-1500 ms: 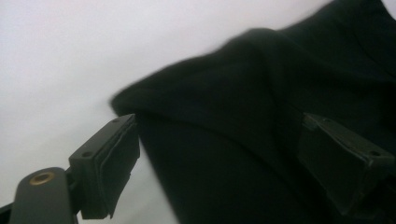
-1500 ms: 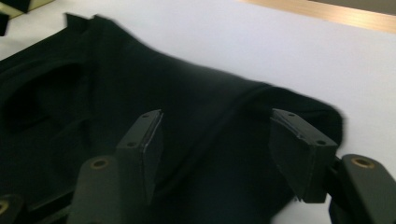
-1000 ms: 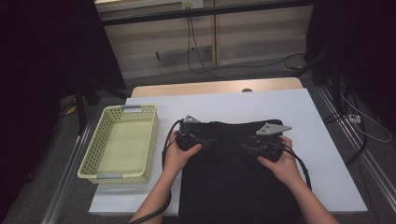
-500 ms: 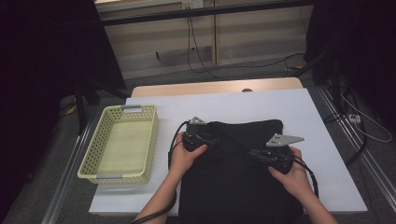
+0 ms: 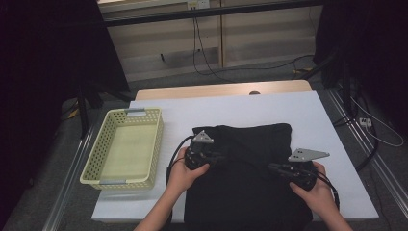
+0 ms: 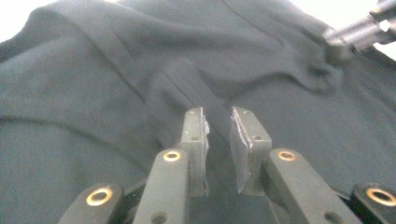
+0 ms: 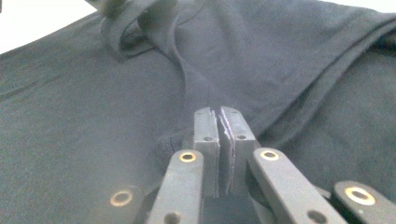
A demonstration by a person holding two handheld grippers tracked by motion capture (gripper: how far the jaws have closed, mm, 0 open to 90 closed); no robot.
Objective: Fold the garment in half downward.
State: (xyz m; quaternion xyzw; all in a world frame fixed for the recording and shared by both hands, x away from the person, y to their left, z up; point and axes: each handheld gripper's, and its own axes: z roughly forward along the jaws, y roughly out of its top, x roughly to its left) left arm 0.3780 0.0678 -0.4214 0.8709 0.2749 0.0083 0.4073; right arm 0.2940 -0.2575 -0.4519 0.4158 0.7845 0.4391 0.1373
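1. Black garment (image 5: 245,178) lies spread on the white table (image 5: 312,120), its near part reaching the table's front edge; the yellow basket (image 5: 108,139) sits well apart to its left.
2. Your left gripper (image 6: 219,126): jaws have just been closing, a narrow gap remains, a fabric fold sits between the pads, not yet pressed.
3. Your right gripper (image 7: 219,121): jaws pressed together, pinching a fold of the garment.

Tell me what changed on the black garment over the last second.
The right gripper slid toward the near right corner and shut on the black garment. The left gripper shifted slightly right, its jaws closing around a fold. The yellow basket stayed put.
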